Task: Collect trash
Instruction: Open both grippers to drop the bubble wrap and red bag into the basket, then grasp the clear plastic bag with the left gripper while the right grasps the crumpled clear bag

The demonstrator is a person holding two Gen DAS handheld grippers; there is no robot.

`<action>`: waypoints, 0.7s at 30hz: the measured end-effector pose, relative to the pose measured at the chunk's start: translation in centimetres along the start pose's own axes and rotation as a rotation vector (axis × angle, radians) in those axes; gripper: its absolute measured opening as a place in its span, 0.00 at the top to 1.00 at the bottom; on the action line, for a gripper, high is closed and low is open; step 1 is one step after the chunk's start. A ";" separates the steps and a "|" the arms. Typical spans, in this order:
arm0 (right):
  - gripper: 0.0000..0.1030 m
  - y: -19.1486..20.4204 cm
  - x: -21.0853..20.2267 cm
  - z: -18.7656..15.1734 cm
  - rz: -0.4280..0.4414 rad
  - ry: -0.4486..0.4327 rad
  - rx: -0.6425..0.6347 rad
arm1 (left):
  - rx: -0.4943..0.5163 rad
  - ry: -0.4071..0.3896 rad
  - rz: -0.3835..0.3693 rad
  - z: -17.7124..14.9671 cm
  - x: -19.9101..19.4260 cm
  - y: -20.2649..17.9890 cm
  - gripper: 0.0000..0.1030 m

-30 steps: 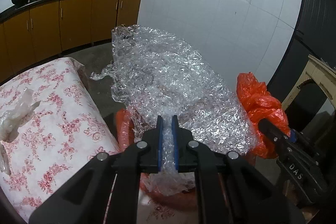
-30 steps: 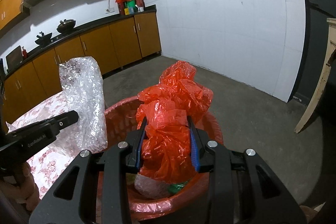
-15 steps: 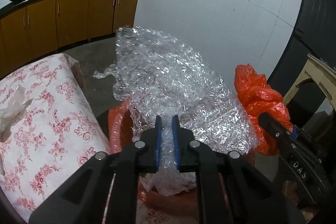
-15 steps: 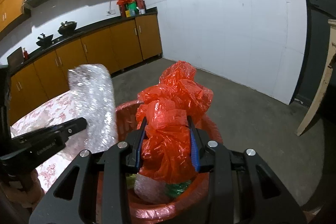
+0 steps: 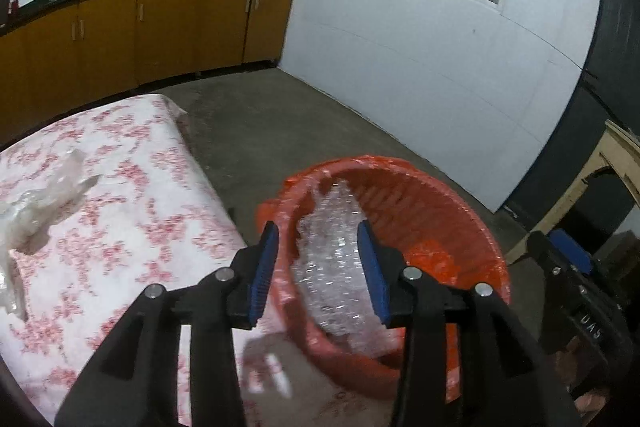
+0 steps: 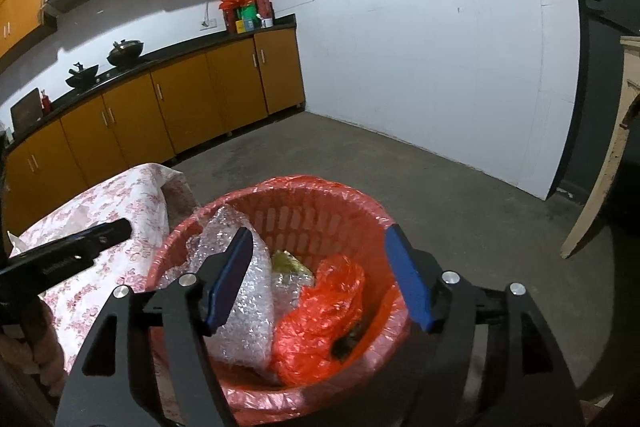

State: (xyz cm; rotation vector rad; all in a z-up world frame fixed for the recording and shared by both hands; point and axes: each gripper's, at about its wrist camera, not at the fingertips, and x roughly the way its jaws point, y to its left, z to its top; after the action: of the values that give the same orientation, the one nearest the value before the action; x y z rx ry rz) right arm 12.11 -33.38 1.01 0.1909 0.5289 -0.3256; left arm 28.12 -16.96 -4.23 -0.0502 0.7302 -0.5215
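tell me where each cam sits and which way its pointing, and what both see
Left wrist: on the left gripper, looking forward and down past its open fingers at the red basket, bubble wrap and floral tablecloth; the right gripper shows at right.
Right wrist: on the right gripper, open above the basket, red bag inside; the left gripper shows at left.
Shared: basket, wrap, tablecloth, cabinets.

Count from my feed:
1 red basket (image 6: pixel 320 195), 1 bubble wrap sheet (image 6: pixel 248 311), 1 red bag (image 6: pixel 320 311), 2 woks (image 6: pixel 125 47).
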 end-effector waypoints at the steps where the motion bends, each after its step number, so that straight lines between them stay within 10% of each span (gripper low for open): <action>1: 0.33 0.0 -0.1 0.0 -0.003 -0.001 -0.001 | -0.005 -0.004 0.010 -0.1 -0.3 0.4 0.59; 11: 0.33 1.6 -0.4 0.0 0.018 -0.006 -0.029 | -0.060 -0.056 0.168 -0.6 -4.5 5.6 0.51; 21: 0.31 5.3 0.0 -0.7 0.078 0.023 -0.087 | -0.232 -0.089 0.540 -1.8 -10.6 18.8 0.37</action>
State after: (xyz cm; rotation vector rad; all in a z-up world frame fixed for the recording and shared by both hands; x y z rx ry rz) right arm 13.64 -28.28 0.89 0.1314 0.5557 -0.2238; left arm 28.58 4.69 -3.12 -0.0882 0.6799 0.0813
